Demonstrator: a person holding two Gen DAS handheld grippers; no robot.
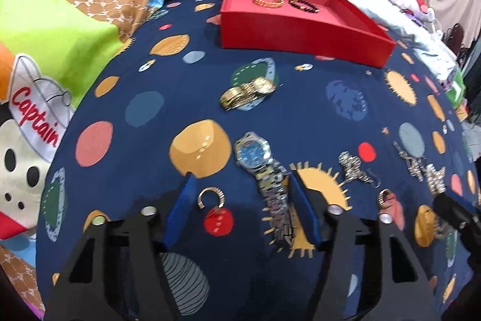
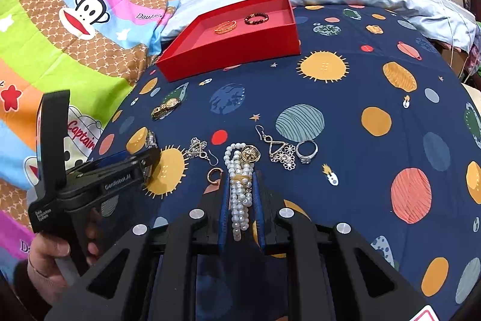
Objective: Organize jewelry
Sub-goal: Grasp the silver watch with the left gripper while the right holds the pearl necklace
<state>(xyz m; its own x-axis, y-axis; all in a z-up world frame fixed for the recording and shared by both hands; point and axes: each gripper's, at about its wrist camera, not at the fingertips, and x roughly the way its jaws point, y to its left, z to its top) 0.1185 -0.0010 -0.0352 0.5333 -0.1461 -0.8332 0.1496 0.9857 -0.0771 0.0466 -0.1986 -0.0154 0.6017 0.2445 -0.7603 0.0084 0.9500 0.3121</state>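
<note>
Pearls sit clamped between the blue pads of the right hand-held gripper (image 2: 240, 200) — a bunched pearl bracelet (image 2: 239, 194) with a gold clasp at its far end, lying on the planet-print bedspread (image 2: 360, 74). The left hand-held gripper (image 1: 240, 188) stands spread apart over a blue-faced silver watch (image 1: 261, 170) and an open gold ring (image 1: 210, 196). Farther back, a gold watch (image 1: 248, 92) lies loose, and the red tray (image 1: 300, 32) holds two bracelets — one orange-gold, one dark-beaded.
</note>
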